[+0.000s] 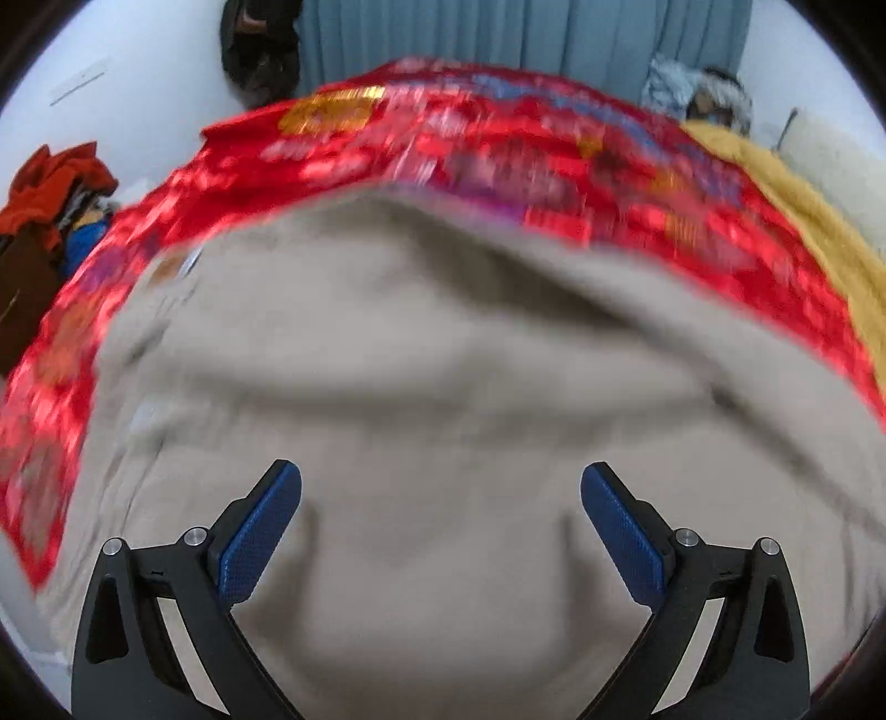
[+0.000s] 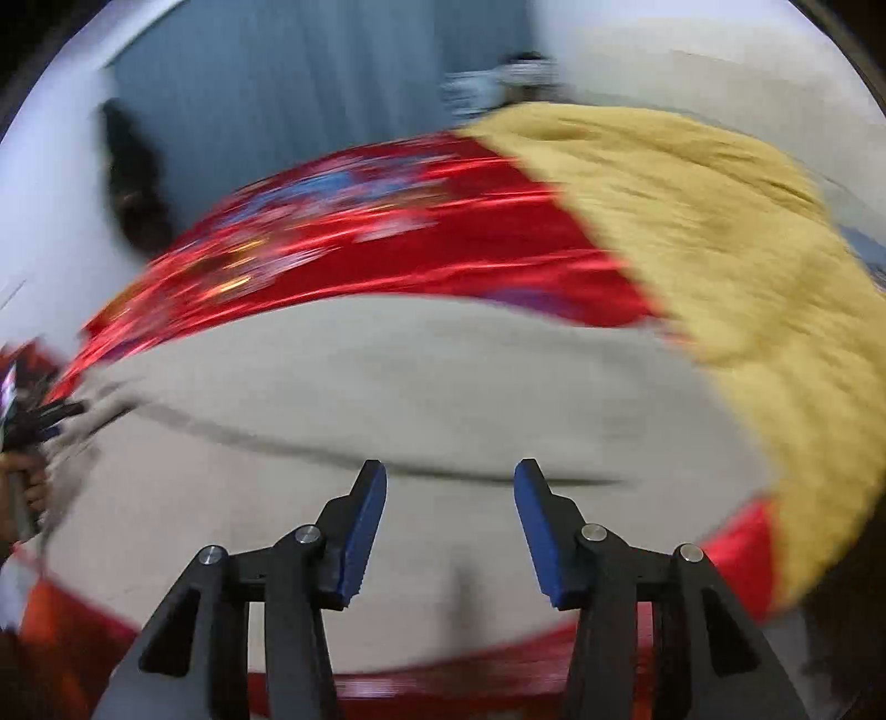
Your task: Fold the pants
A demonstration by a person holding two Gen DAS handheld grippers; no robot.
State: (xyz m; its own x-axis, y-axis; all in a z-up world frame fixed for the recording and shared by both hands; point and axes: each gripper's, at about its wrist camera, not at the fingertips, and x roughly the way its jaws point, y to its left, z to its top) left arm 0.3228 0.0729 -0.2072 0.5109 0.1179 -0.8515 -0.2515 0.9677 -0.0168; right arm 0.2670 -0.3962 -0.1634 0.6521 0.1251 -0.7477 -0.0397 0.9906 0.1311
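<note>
Left gripper (image 1: 441,512): fingers spread wide, empty, above pants (image 1: 415,360).
Right gripper (image 2: 449,518): fingers parted, empty.
Pants: on red cover (image 1: 498,144).

Plain beige pants (image 1: 443,387), glossy red bedspread (image 1: 498,160) with a multicoloured gold, blue and purple print, mustard-yellow blanket (image 2: 720,221), grey-blue pleated curtain (image 1: 526,33), black hand-held gripper (image 2: 449,531) frames with textured blue pads (image 2: 365,531)
</note>
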